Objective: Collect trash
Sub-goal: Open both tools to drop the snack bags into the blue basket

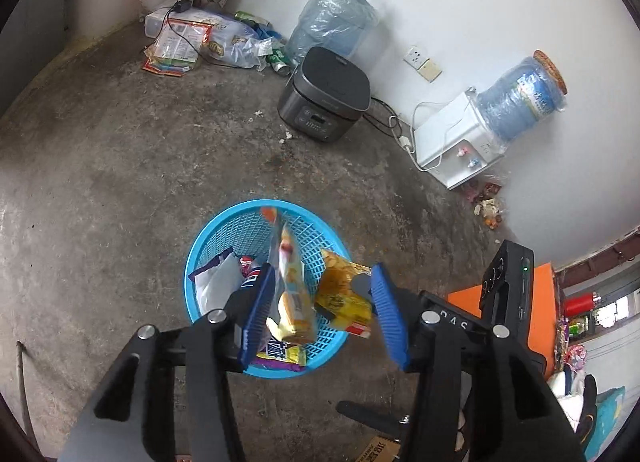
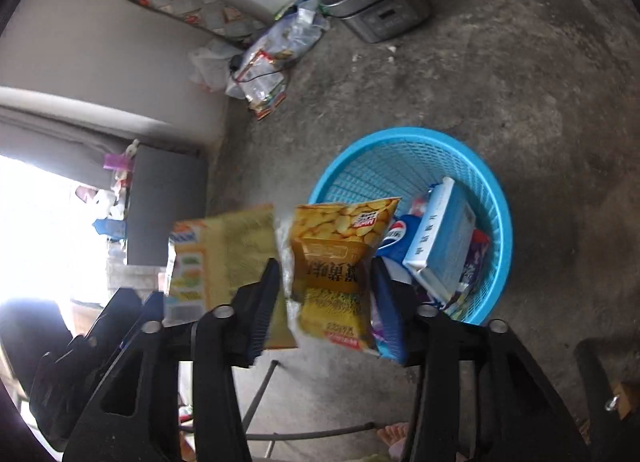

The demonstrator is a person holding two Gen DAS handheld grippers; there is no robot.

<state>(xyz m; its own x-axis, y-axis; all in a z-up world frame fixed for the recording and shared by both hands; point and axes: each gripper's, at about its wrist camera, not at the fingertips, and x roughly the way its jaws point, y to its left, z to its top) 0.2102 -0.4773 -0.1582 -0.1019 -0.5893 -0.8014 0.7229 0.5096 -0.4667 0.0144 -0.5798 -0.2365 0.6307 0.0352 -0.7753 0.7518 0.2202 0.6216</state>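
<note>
Both the left gripper [image 1: 324, 314] and right gripper [image 2: 326, 304] stand open over the blue basket [image 1: 208, 246], so the pale snack wrapper [image 1: 290, 294] and yellow chip bag [image 2: 332, 262] can drop in.

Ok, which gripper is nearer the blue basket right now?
Left, it seems. The left gripper hangs right over the blue basket, rim centred between its fingers. The right gripper is beside it, with the basket off to one side of its fingers.
</note>
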